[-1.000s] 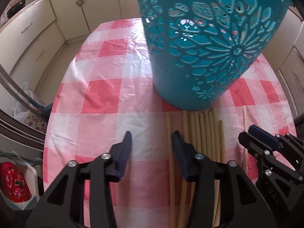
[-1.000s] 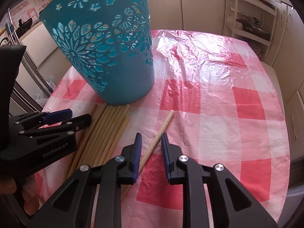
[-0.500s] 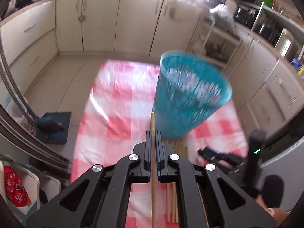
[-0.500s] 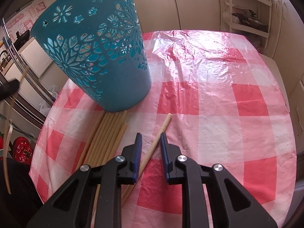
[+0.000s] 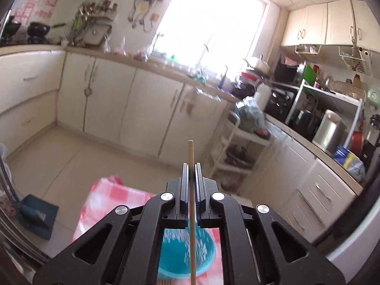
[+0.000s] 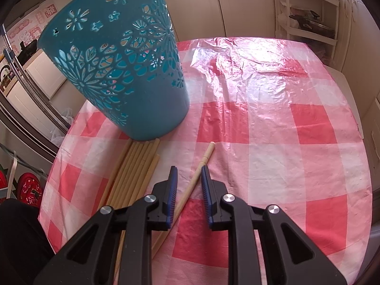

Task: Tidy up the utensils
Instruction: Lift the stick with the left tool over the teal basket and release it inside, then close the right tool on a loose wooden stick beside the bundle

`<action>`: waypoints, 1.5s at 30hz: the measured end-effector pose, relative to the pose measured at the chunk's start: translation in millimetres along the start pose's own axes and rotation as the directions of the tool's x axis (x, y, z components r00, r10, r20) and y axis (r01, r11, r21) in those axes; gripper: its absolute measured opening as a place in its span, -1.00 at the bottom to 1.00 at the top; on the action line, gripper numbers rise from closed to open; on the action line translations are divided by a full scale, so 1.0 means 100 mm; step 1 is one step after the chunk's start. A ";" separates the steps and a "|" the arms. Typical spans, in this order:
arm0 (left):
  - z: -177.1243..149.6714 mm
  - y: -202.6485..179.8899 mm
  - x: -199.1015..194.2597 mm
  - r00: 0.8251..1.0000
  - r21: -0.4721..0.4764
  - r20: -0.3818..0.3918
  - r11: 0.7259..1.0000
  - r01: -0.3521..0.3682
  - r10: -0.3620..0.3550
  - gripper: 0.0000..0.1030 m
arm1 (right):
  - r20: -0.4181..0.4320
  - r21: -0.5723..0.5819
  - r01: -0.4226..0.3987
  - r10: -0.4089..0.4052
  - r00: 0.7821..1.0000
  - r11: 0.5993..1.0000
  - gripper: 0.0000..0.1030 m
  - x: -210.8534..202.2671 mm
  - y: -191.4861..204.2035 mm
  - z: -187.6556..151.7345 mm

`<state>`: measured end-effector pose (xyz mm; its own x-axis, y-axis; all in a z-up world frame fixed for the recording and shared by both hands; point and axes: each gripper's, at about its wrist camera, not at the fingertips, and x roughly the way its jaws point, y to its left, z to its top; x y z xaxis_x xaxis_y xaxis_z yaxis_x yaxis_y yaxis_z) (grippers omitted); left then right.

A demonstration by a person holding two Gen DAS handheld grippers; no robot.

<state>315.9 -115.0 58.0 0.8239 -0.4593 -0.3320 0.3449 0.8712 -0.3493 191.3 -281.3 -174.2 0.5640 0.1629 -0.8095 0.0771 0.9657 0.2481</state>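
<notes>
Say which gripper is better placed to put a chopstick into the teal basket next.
Left. The left gripper is shut on a chopstick above the teal basket. The right gripper is open, merely straddling the loose chopstick.

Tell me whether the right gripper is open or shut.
Open. The right gripper has a clear gap between its fingers, straddling a lone chopstick on the tablecloth.

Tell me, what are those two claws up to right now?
Left gripper shut on one chopstick, above the teal basket. Right gripper open, astride a stray chopstick on the tablecloth. Nothing in the way.
</notes>
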 end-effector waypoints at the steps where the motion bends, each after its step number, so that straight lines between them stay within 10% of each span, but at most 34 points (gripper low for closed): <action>1: 0.00 -0.04 0.08 1.000 0.007 0.015 1.000 -0.012 0.012 -0.92 | 0.000 -0.002 0.001 -0.001 1.000 1.000 -0.59 0.00 0.00 0.01; 6: -0.11 -0.10 0.51 0.994 0.026 0.057 0.995 -0.097 0.095 -0.92 | 0.002 -0.016 0.006 -0.006 1.000 1.000 -0.54 0.02 0.04 0.00; 17: -0.79 0.08 0.98 0.971 0.118 -0.115 0.973 -0.196 0.210 -0.90 | 0.000 -0.022 -0.004 0.004 1.000 1.000 -0.50 0.02 0.06 -0.01; 27: -0.98 0.40 0.37 0.953 0.170 -0.159 0.958 -0.231 0.258 0.39 | 0.002 0.020 -0.005 0.005 1.000 1.000 -0.72 0.02 -0.10 0.03; 45: -1.05 1.49 0.06 0.936 -0.088 -0.194 0.945 -0.315 0.294 0.45 | -0.102 -0.351 0.182 -0.231 0.968 0.919 -0.82 0.06 0.39 -0.02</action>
<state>324.7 -6.3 -88.1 0.7850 -0.2078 -0.5836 0.0269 0.9526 -0.3029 195.4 -242.5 -170.4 0.4444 -0.0445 -0.8947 -0.1151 0.9877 -0.1063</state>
